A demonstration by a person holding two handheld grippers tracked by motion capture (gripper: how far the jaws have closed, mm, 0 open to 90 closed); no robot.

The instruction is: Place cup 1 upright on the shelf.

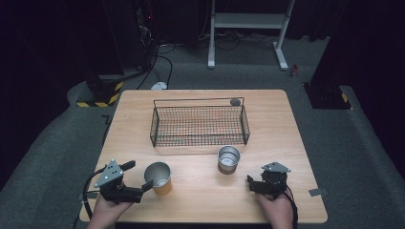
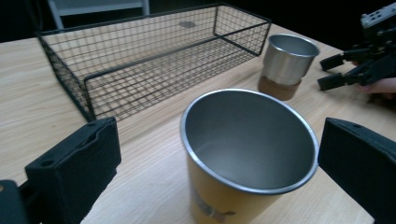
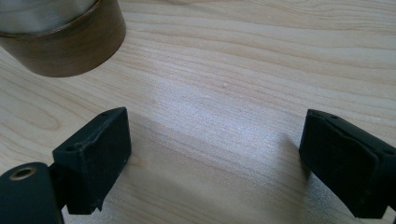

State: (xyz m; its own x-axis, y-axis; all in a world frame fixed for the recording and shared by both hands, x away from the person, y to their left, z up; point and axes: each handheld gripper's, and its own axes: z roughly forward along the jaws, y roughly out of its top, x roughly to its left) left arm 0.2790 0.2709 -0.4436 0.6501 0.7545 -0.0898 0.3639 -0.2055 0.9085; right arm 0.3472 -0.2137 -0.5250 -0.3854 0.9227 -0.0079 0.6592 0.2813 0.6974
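Yellow cup (image 2: pixel 247 158) between wide jaws of left hand-held gripper (image 2: pixel 219 163) — seemingly untouched; right hand-held gripper (image 3: pixel 215 158) wide.

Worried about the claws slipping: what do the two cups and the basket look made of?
Both cups look like brushed steel: the near cup has an orange-tan outside, the far cup a brown band at its base. The basket looks like black-coated wire mesh.
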